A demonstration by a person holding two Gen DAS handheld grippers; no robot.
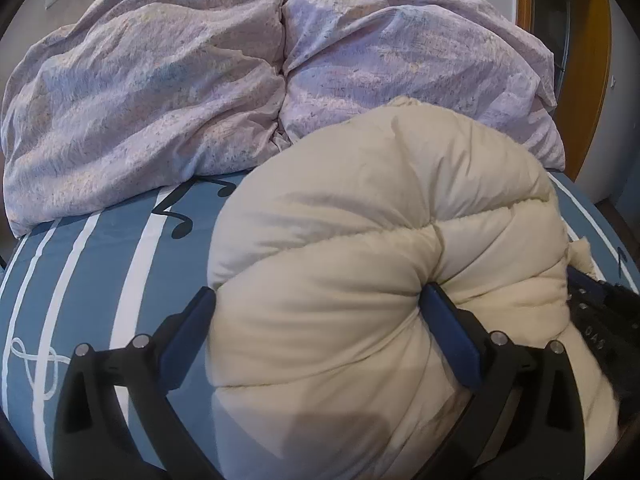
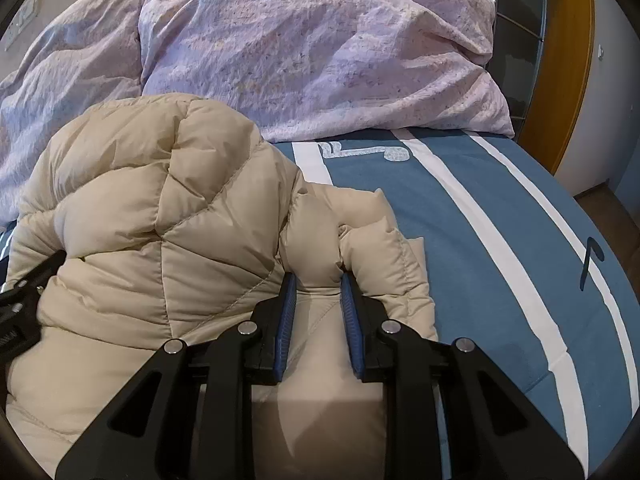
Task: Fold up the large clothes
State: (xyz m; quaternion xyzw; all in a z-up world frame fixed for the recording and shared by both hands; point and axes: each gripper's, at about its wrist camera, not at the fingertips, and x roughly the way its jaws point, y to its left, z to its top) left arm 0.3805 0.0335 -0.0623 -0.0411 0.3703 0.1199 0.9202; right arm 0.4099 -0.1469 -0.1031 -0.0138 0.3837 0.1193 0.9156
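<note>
On the blue striped sheet [image 1: 120, 240] I can make out printed musical signs: black notes [image 1: 180, 216] near the pillows and a white treble clef [image 1: 34, 364] at the left of my left wrist view, plus a single dark note [image 2: 591, 262] at the right of my right wrist view. On the black body of my other claw [image 1: 600, 320], poking into the left view, there are pale letters that look like "OAS", though they are too blurred to be sure.

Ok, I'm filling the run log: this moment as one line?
left gripper: wide around puffer jacket bulk | right gripper: pinching jacket fold | jacket bunched on striped bedsheet | fold unfinished
</note>
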